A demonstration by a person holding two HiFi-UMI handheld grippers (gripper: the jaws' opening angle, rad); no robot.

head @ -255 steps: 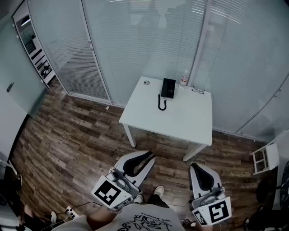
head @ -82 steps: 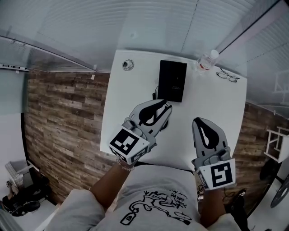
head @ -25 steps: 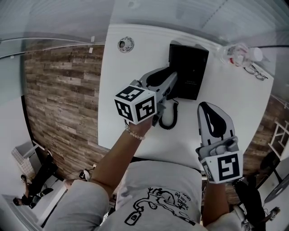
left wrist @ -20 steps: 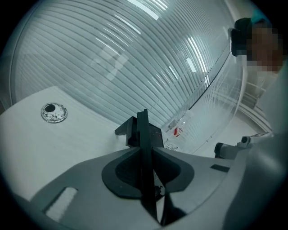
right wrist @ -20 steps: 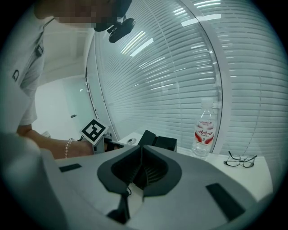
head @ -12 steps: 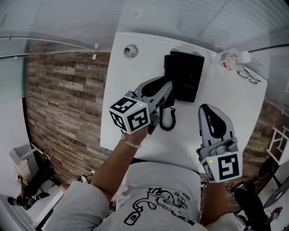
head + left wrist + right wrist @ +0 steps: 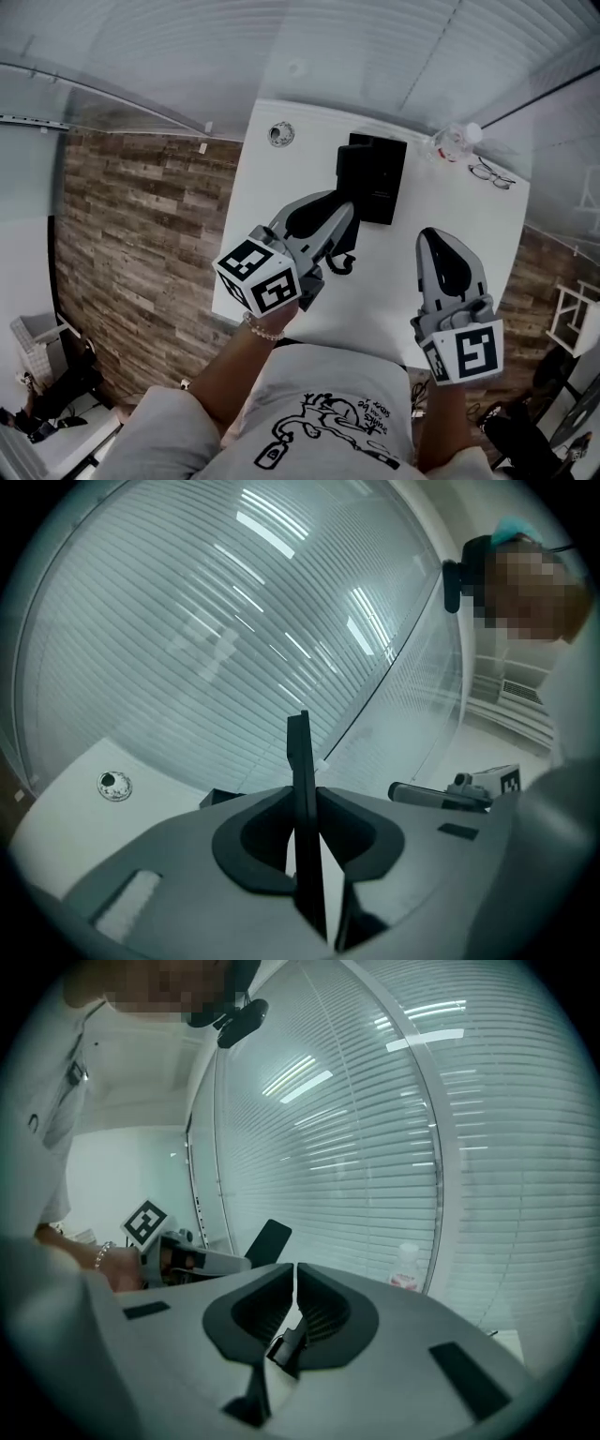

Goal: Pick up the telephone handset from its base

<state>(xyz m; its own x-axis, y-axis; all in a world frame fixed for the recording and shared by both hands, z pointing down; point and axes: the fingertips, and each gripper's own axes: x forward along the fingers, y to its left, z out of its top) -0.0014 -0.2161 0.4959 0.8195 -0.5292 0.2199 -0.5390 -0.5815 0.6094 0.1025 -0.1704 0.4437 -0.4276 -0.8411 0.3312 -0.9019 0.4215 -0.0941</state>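
My left gripper (image 7: 347, 206) is shut on the black telephone handset (image 7: 356, 169), which hangs above the black base (image 7: 386, 192) on the white table (image 7: 469, 244). In the left gripper view the handset (image 7: 300, 789) stands edge-on as a thin dark slab pinched between the jaws. Its coiled cord (image 7: 339, 262) dangles below the gripper. My right gripper (image 7: 433, 236) hovers to the right of the base, jaws shut with nothing between them (image 7: 293, 1283). From the right gripper view I see the lifted handset (image 7: 268, 1241) held by the left gripper (image 7: 187, 1258).
A clear bottle (image 7: 450, 142) and a pair of glasses (image 7: 489, 173) sit at the table's far right corner. A small round object (image 7: 279, 133) lies at the far left corner. Glass walls with blinds close off the back; wood floor lies left.
Both grippers have risen. The left one has carried the handset up off the base, with the cord trailing beneath it.
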